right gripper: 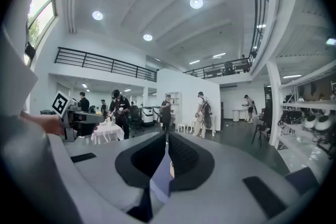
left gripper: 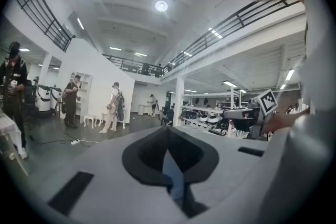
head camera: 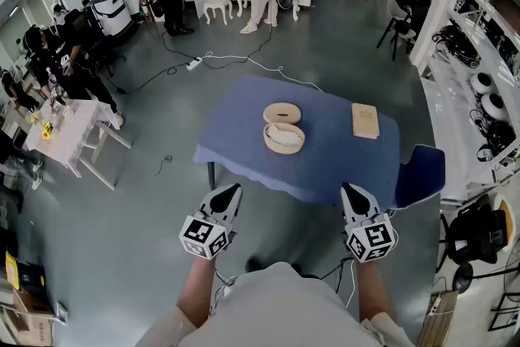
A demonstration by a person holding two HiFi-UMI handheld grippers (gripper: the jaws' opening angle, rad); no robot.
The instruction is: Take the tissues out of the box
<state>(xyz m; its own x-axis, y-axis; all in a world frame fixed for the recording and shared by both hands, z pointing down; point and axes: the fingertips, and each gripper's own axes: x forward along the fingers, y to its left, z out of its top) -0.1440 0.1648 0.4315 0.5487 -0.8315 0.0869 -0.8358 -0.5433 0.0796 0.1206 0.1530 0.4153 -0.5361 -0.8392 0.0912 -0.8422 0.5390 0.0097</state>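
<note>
The left gripper and right gripper hover near, jaws together and empty. The tissue box sits farther off on the table.

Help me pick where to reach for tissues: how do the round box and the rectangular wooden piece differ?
The round box is open with white tissue inside; the rectangular piece shows only a flat, closed top. The round box sits mid-table with a second round part touching it; the rectangular piece lies alone toward the right. Both are pale wood on the blue cloth.
</note>
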